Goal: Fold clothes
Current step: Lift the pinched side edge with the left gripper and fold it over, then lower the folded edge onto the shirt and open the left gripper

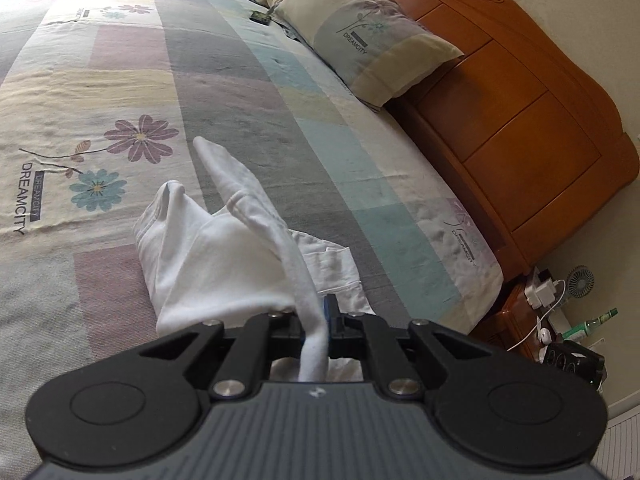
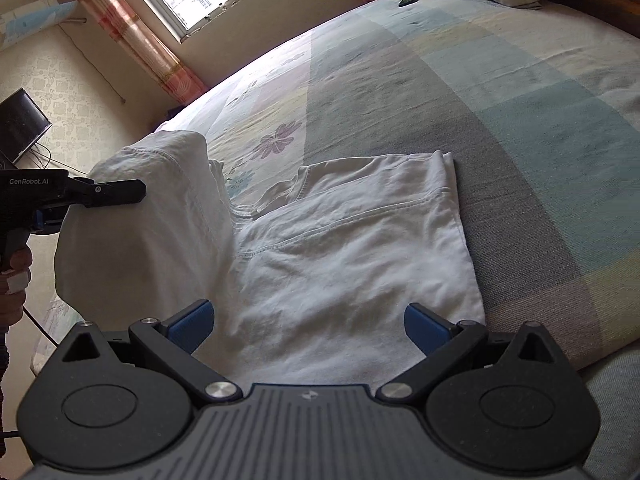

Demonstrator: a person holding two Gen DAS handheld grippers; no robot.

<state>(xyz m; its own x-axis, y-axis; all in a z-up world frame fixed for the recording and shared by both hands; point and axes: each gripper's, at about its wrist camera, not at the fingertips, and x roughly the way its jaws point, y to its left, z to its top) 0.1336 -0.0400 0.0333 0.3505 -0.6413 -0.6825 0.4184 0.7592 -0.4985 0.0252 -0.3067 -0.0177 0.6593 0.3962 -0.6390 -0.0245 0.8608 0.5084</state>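
A white garment (image 2: 340, 248) lies on the patterned bedspread (image 2: 460, 92), flat on its right half. Its left part is lifted into a hanging fold (image 2: 160, 216). My left gripper (image 1: 318, 326) is shut on an edge of that white cloth (image 1: 224, 256), which drapes forward from the jaws. In the right wrist view the left gripper (image 2: 116, 194) shows at the left edge, held by a hand (image 2: 16, 272). My right gripper (image 2: 306, 326) stands open low over the near edge of the garment, its blue pads (image 2: 192, 322) apart and pressing nothing.
A pillow (image 1: 368, 36) leans on the wooden headboard (image 1: 520, 92) at the bed's head. A small dark object (image 1: 260, 17) lies near the pillow. A nightstand with cables, a fan and a bottle (image 1: 560, 320) stands beside the bed. A window and curtain (image 2: 152, 44) lie beyond the far edge.
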